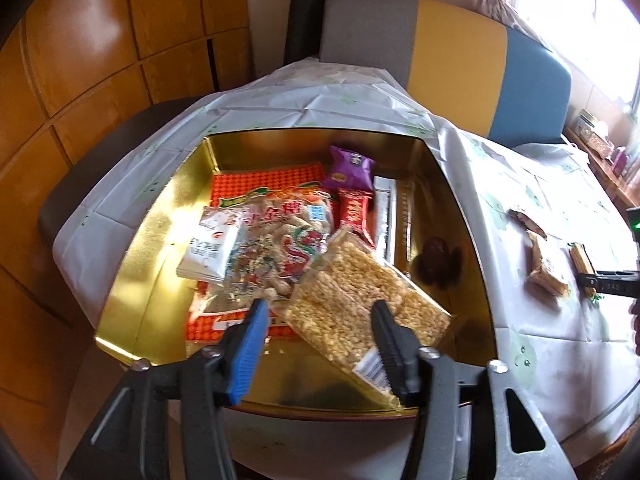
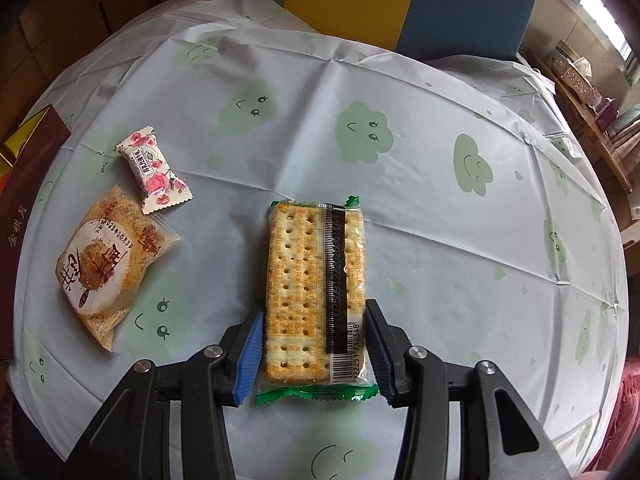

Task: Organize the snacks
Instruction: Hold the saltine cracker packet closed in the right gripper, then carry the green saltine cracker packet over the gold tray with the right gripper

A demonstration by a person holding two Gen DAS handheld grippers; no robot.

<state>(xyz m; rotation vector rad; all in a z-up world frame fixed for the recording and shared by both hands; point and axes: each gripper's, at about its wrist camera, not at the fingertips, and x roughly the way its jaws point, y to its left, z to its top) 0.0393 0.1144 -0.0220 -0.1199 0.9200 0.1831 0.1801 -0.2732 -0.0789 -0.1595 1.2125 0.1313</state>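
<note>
Left wrist view
- Left gripper: released, jaws spread. Sits at lower centre of the frame, above the near part of the gold tin.
- Rice-crisp pack: lies slanted in the tin, lower right of its floor, under and between the fingers. Overlapped by the right-hand finger; stands clear of the blue pad on the left.
- Peanut candy bag: fills the tin's centre, partly under the rice-crisp pack.
- White sachet: rests on the bag's left edge.
- Purple packet, red packet and silver stick pack: grouped at the upper right of the tin.
- Dark red item: lies by the tin's right wall; too blurred to identify.

Right wrist view
- Right gripper: grasping the cracker pack; pads lie against both long edges near its lower end.
- Cracker pack: occupies the frame's centre, lengthwise along the fingers, over the tablecloth. Cannot tell whether it is lifted or resting.
- Floral candy: lies left of centre on the cloth.
- Round cake pack: lies just below the candy, lower left, close to it.
- Maroon box: shows at the left edge.
</note>
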